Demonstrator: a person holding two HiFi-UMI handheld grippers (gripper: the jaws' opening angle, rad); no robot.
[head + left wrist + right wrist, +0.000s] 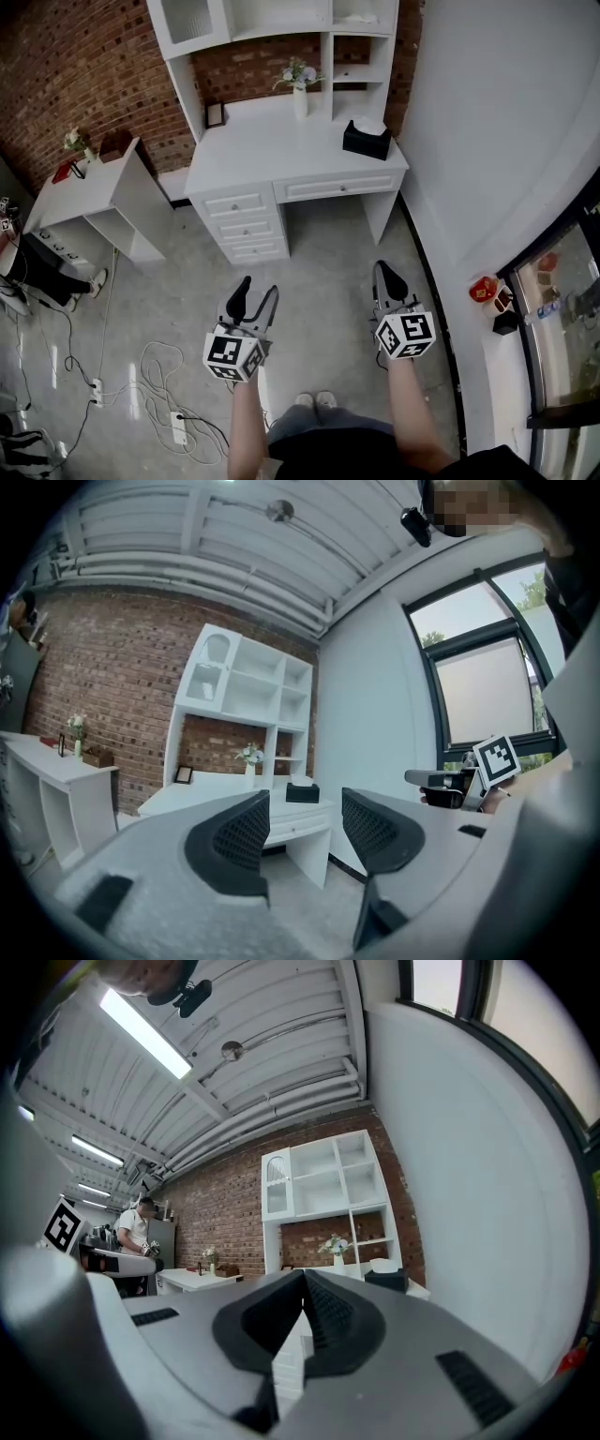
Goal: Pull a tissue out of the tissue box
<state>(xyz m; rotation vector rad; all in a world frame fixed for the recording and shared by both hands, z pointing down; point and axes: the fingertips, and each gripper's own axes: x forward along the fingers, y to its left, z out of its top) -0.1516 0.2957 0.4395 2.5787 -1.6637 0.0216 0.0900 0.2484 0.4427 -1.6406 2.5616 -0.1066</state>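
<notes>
Two claws point level over the floor (328, 253), well apart from the white worktop (272, 150). The left claw (256, 289) is open and empty; the right claw (386, 272) is closed on nothing. The black tissue box (367, 139) sits near the worktop's right edge, a white tissue (369, 124) poking from its top.

The box looks light, so I judge a one-claw pull could drag or lift it unless the other claw steadies it.

Only the head view shows both claws and the box together. Only the right gripper view shows a standing person (134, 1227) far left.
</notes>
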